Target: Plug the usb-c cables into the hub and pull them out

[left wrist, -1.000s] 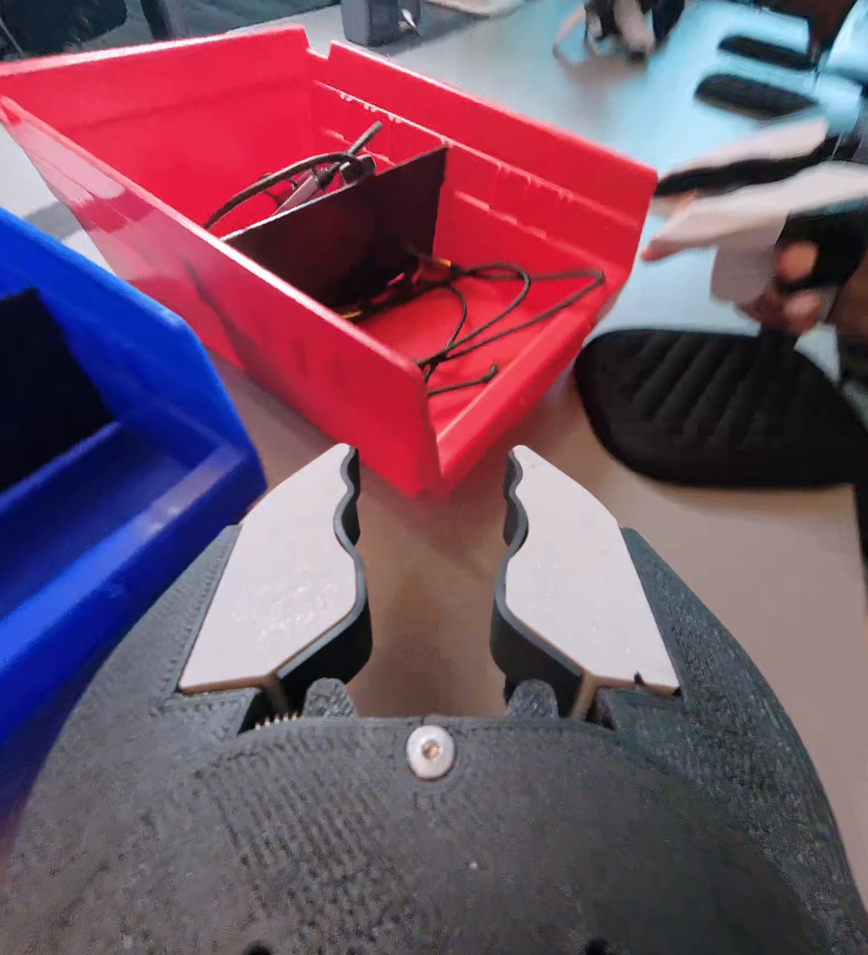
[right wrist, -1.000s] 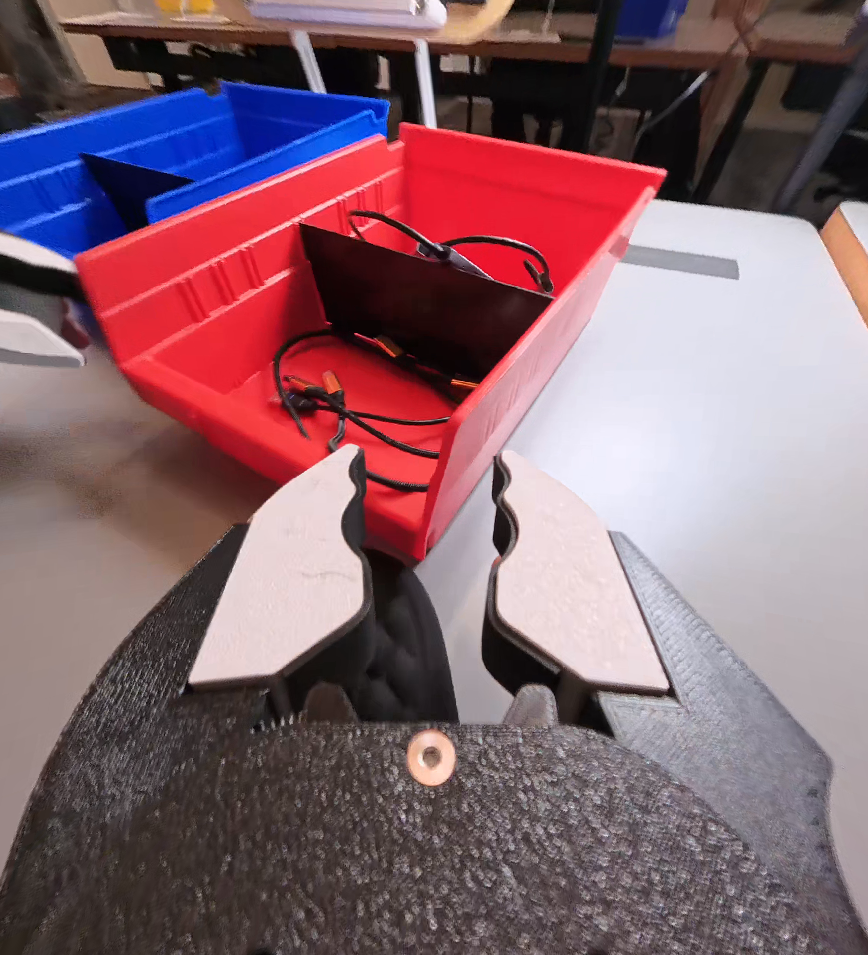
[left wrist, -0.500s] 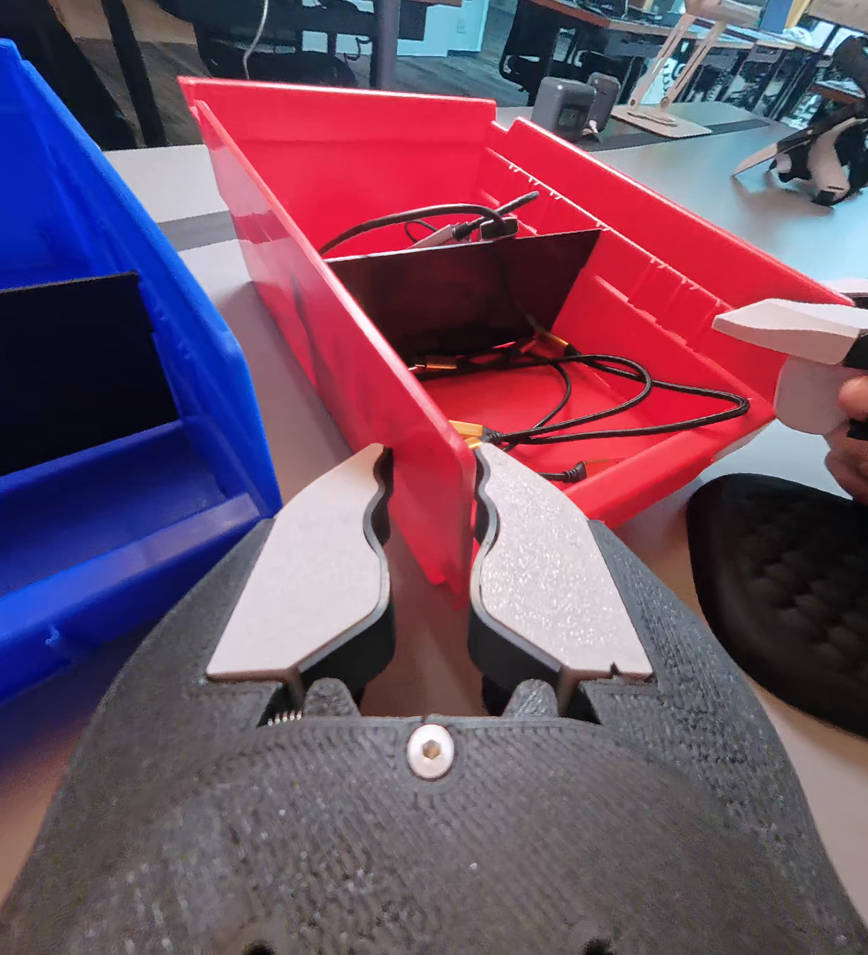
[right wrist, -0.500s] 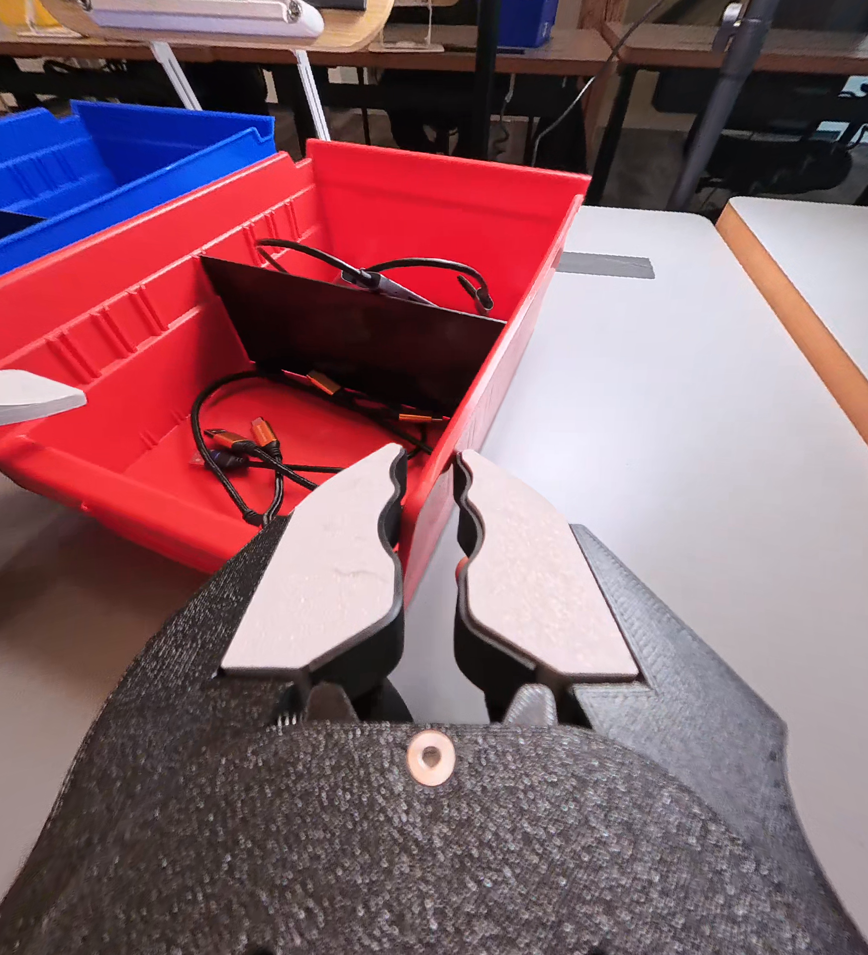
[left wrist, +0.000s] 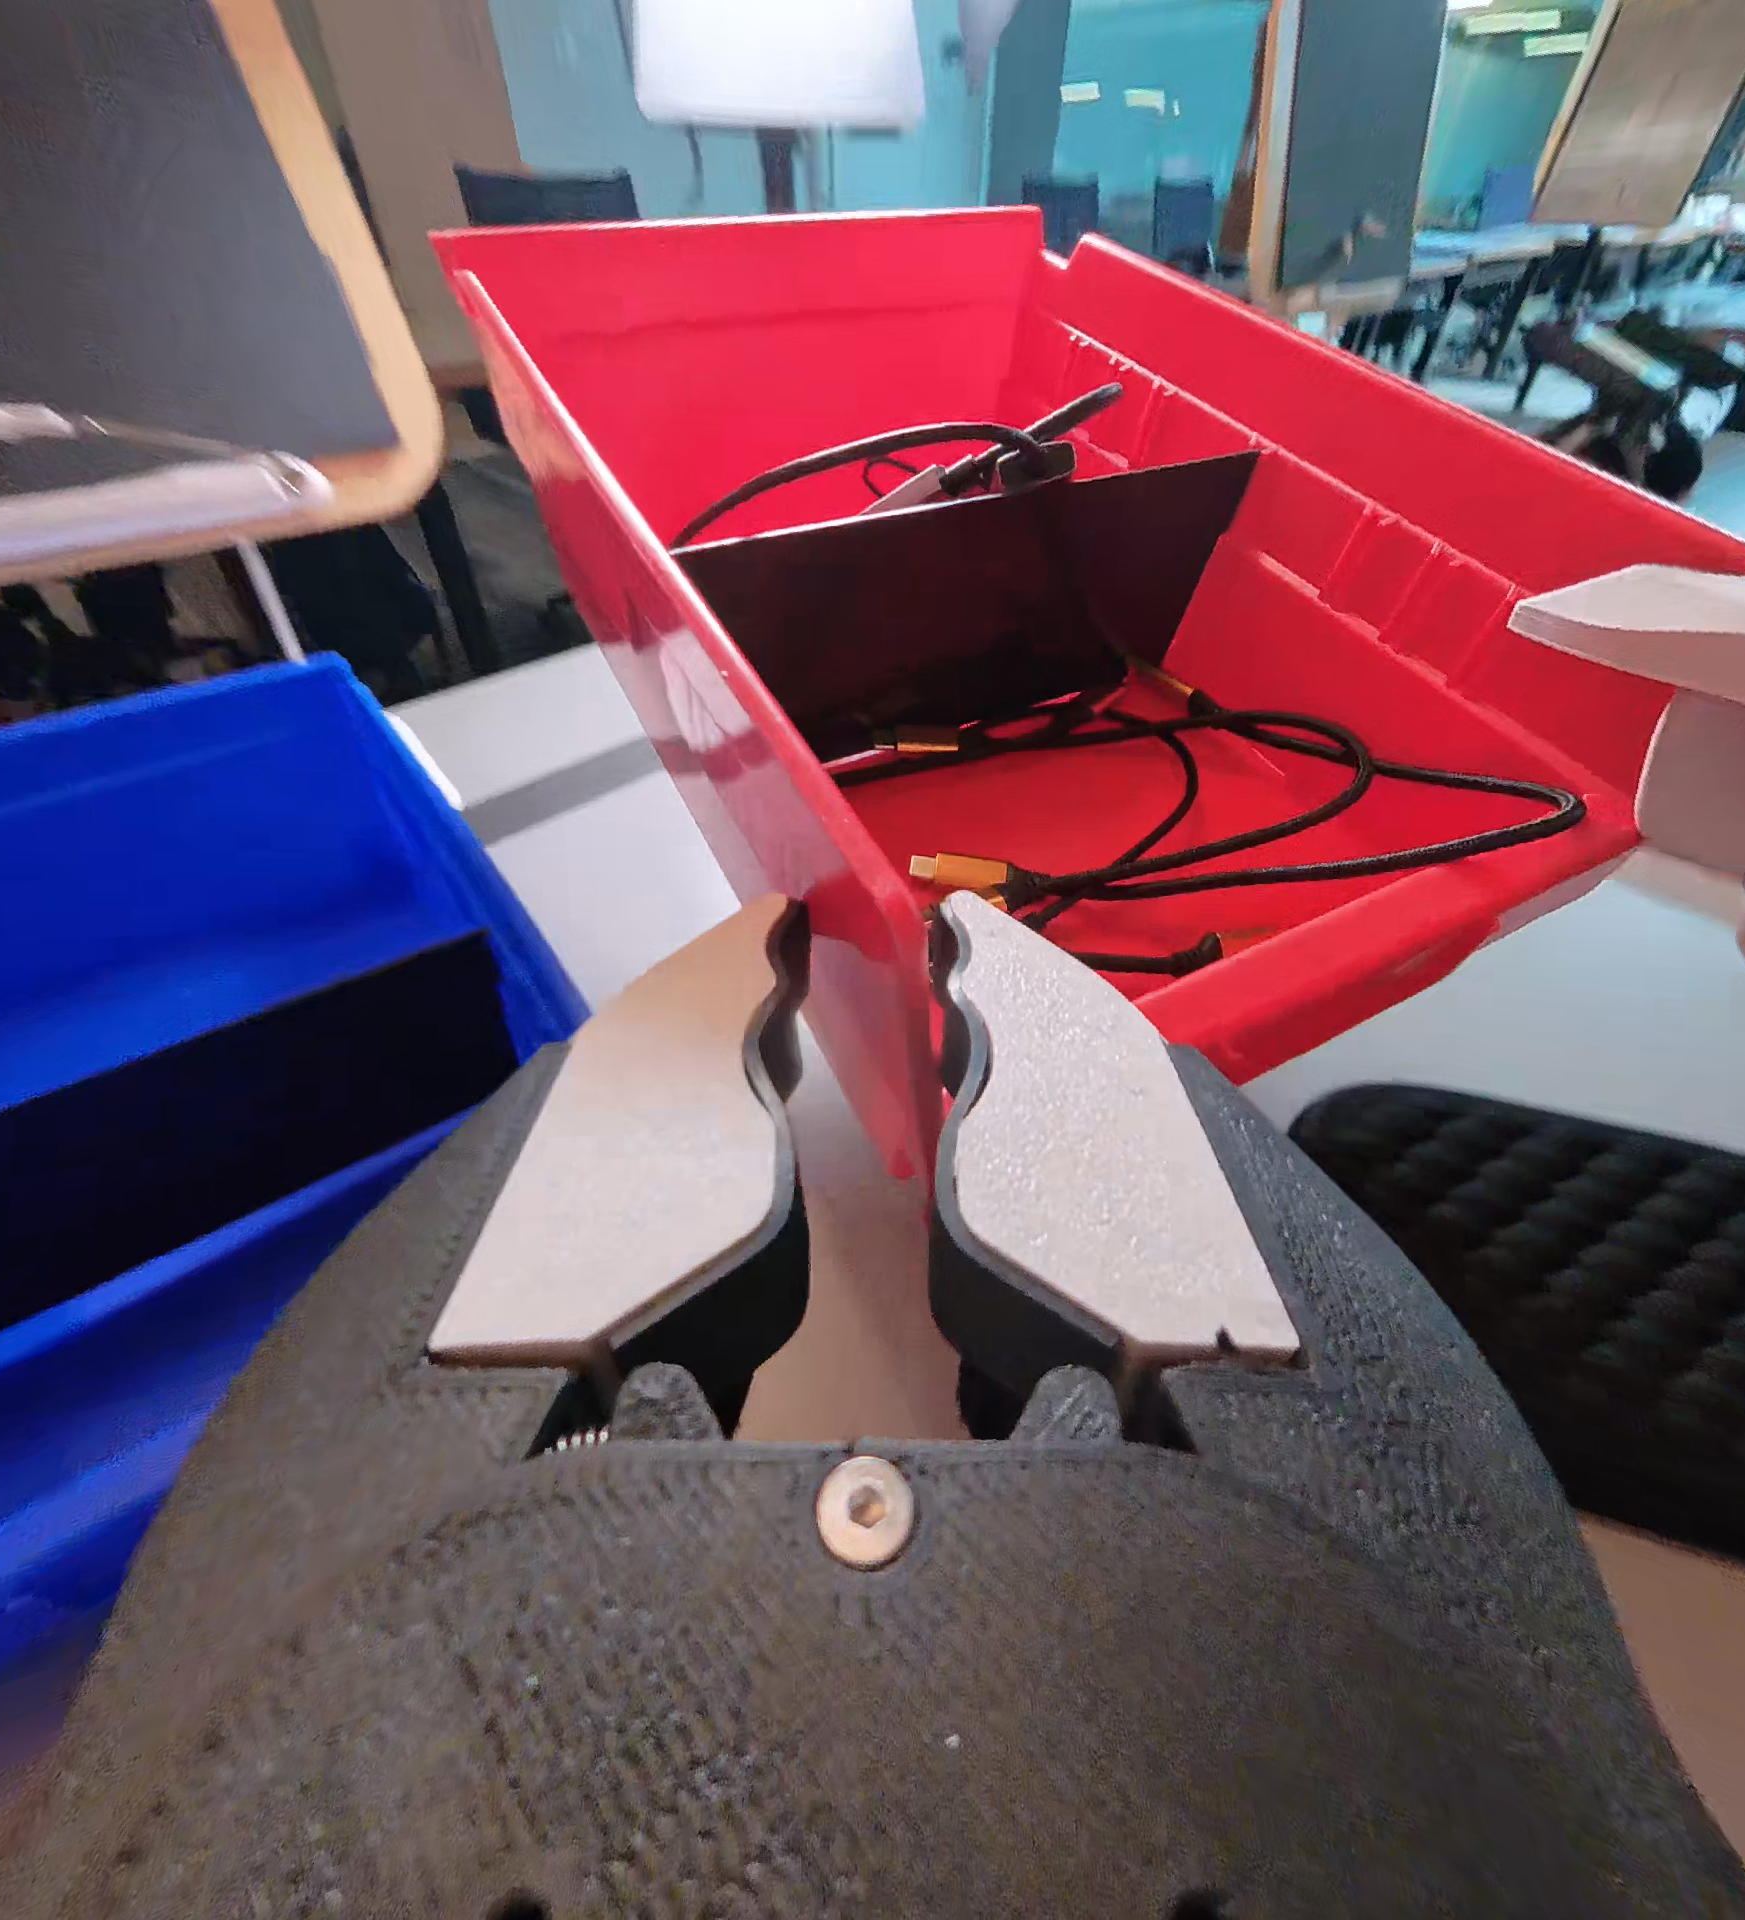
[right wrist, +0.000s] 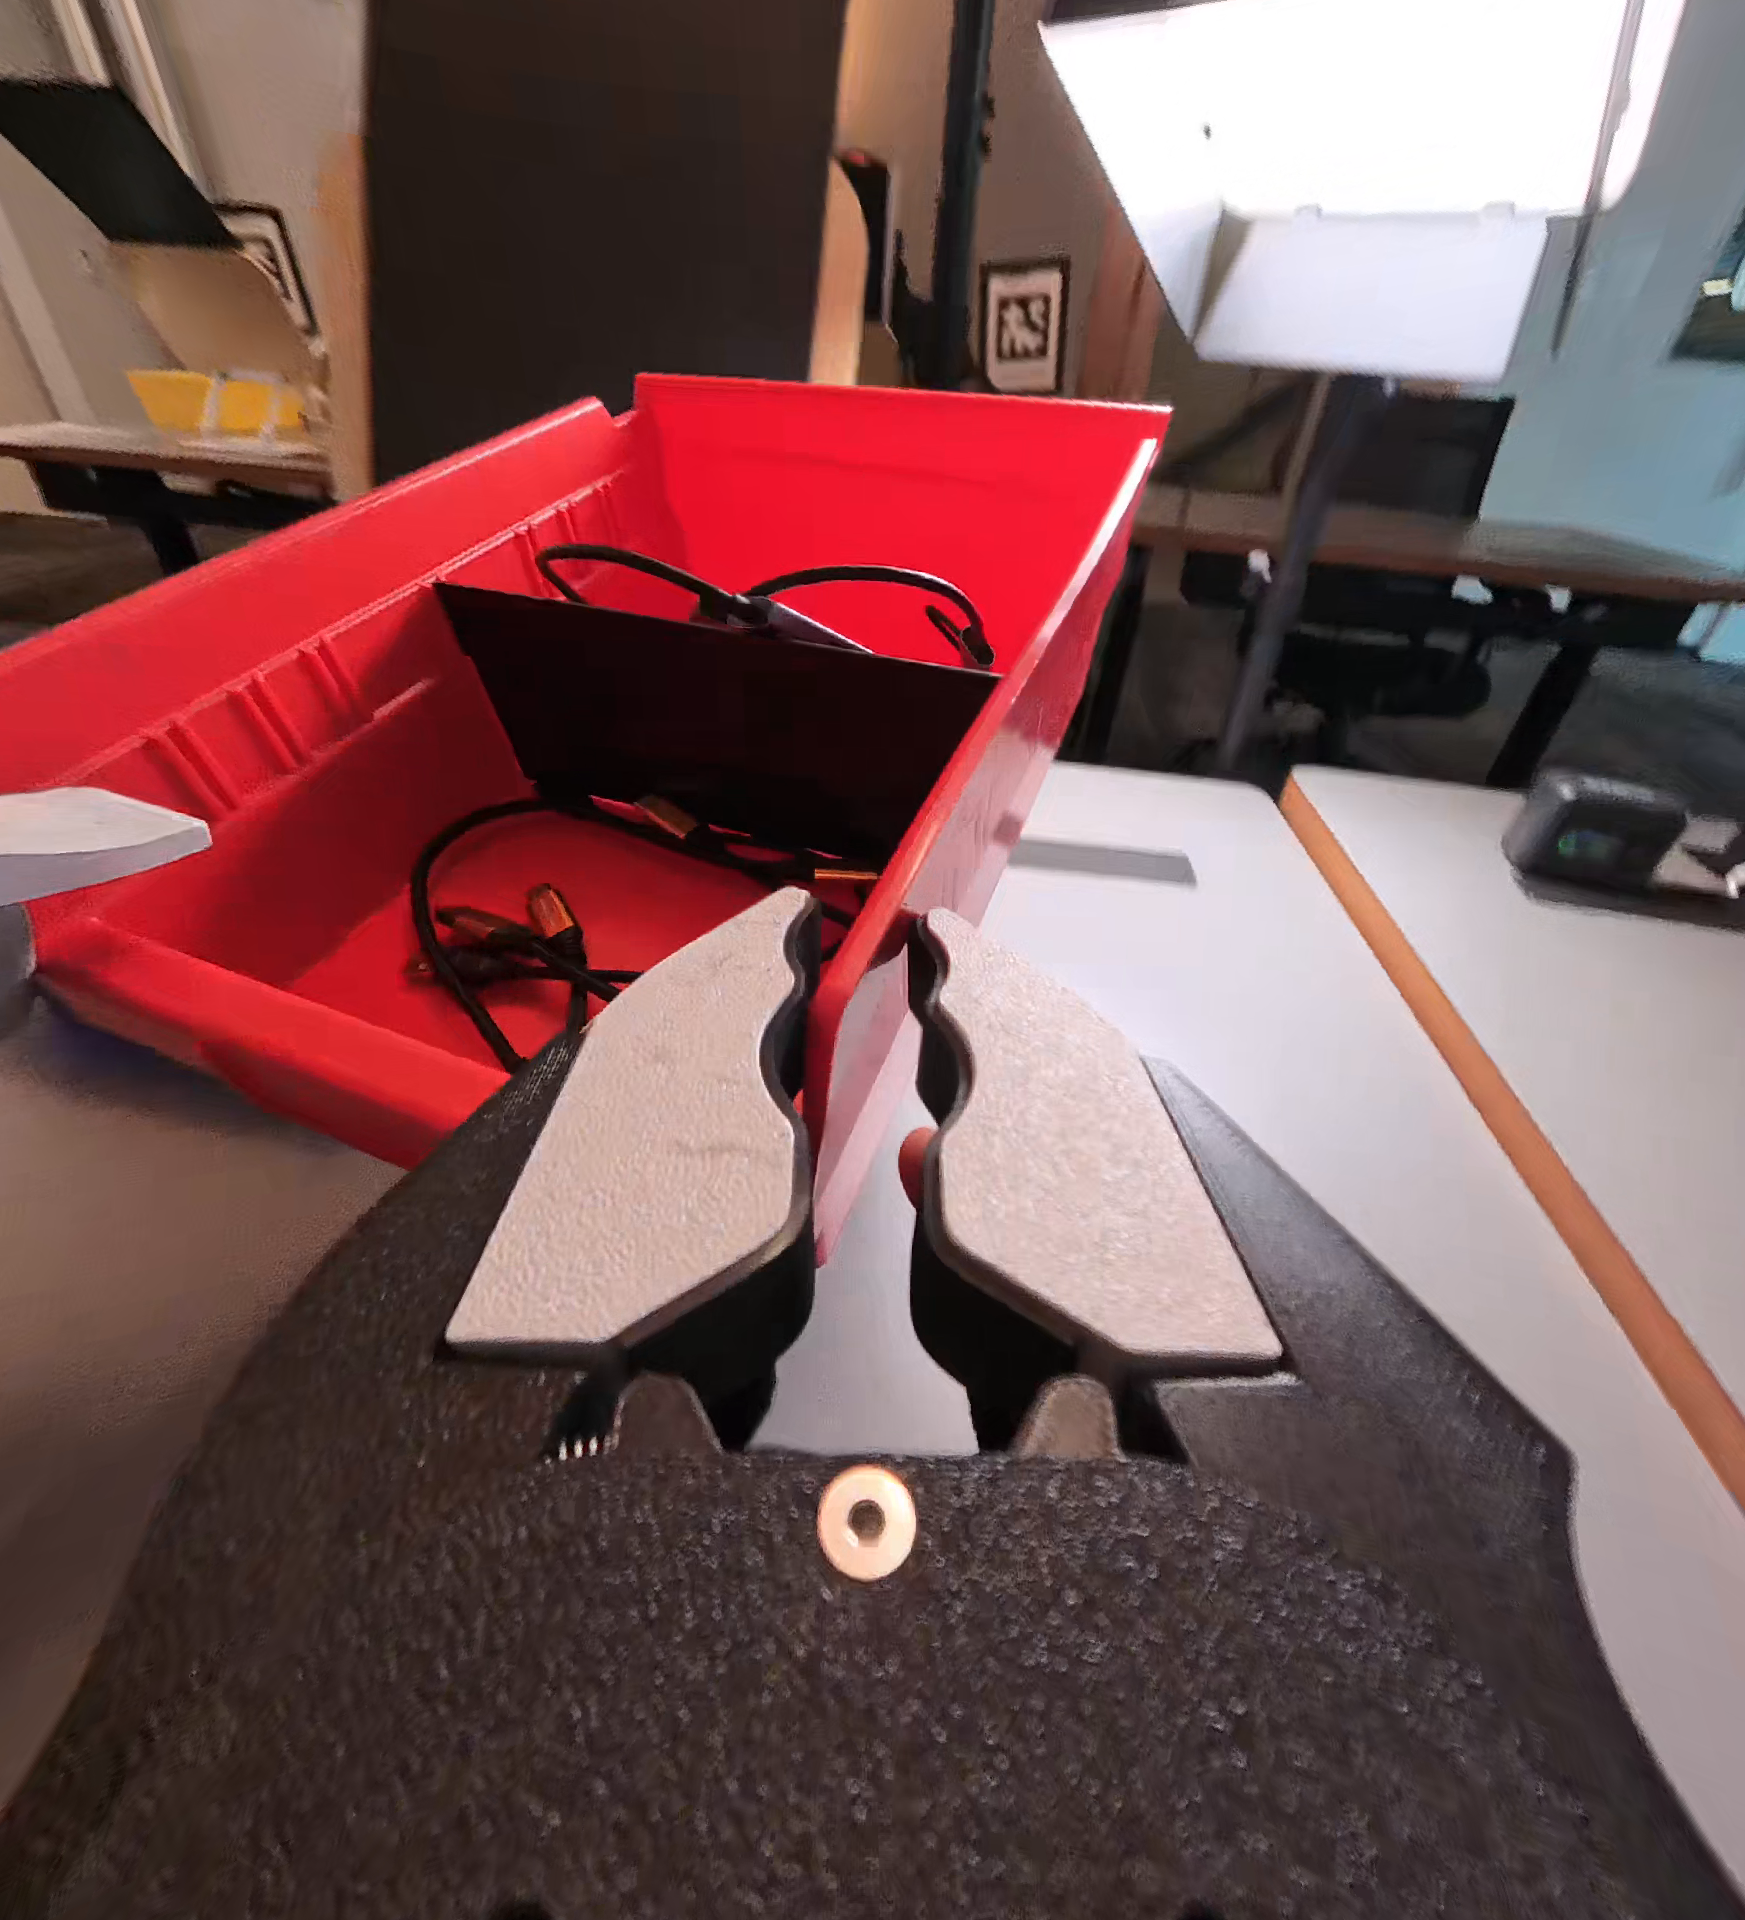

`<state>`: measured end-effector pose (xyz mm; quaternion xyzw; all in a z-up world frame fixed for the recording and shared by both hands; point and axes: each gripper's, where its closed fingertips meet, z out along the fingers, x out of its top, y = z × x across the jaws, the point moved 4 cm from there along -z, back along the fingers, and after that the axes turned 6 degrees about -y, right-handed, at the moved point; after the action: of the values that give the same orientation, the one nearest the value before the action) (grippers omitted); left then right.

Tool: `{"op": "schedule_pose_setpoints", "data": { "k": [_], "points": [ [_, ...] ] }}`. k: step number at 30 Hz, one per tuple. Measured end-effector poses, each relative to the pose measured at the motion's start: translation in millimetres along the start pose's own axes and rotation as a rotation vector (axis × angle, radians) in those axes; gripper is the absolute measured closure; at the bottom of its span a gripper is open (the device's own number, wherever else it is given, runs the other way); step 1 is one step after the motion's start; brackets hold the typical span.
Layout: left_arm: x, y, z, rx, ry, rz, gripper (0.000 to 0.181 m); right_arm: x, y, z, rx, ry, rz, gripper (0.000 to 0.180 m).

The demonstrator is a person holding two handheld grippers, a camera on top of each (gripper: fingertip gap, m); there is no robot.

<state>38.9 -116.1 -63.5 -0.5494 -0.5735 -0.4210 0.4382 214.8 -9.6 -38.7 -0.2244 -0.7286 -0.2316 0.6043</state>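
Both grippers are now clamping the red bin [left wrist: 764, 343], where a second ago their fingers were standing wide apart in front of it and half a second ago were just straddling its walls. The left gripper [left wrist: 866, 920] is pinching the bin's side wall, fingers nearly closed with only the thin plastic between them; the right gripper [right wrist: 860, 914] is doing the same on the opposite wall. The bin is looking tilted, front end raised, so by my reading the pair are lifting or tipping it, not yet reaching for anything inside. The usb-c cables [left wrist: 1252, 821] are lying loose on the bin floor just beyond the left fingers, gold plugs showing, in front of the black divider [left wrist: 951, 592]; the hub [left wrist: 993, 468] appears to be sitting behind that divider, partly hidden. To the left of the left fingers the blue bin [left wrist: 172, 831] is crowding close, and below the right side the black mat [left wrist: 1574, 1299] is lying on the worktop [right wrist: 1211, 1039]. Beyond the right fingers the worktop is offering open room out to its wooden edge.
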Motion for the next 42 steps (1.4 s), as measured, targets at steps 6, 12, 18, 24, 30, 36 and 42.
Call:
{"op": "schedule_pose_setpoints", "data": {
  "k": [6, 12, 18, 24, 30, 36, 42],
  "points": [
    [48, -57, -81, 0.14, 0.199, -0.073, 0.158, 74, -76, 15, 0.153, 0.154, -0.049, 0.163],
    [46, -137, -178, 0.38, 0.277, -0.135, 0.16, 101, -193, 62, 0.374, 0.16, -0.056, 0.162],
    [12, -208, -257, 0.631, 0.256, -0.176, 0.166, 74, -309, 112, 0.605, 0.024, 0.038, 0.162],
    [-54, -262, -279, 0.755, 0.136, -0.257, 0.171, 16, -378, 144, 0.662, -0.097, 0.057, 0.161],
    [-110, -293, -262, 0.741, 0.011, -0.333, 0.173, -31, -395, 168, 0.633, -0.208, 0.006, 0.159],
    [-142, -291, -228, 0.568, -0.185, -0.367, 0.154, -44, -377, 169, 0.624, -0.229, -0.121, 0.151],
    [-98, -278, -248, 0.613, -0.154, -0.146, 0.147, -17, -327, 145, 0.656, -0.174, -0.184, 0.147]
  ]
}}
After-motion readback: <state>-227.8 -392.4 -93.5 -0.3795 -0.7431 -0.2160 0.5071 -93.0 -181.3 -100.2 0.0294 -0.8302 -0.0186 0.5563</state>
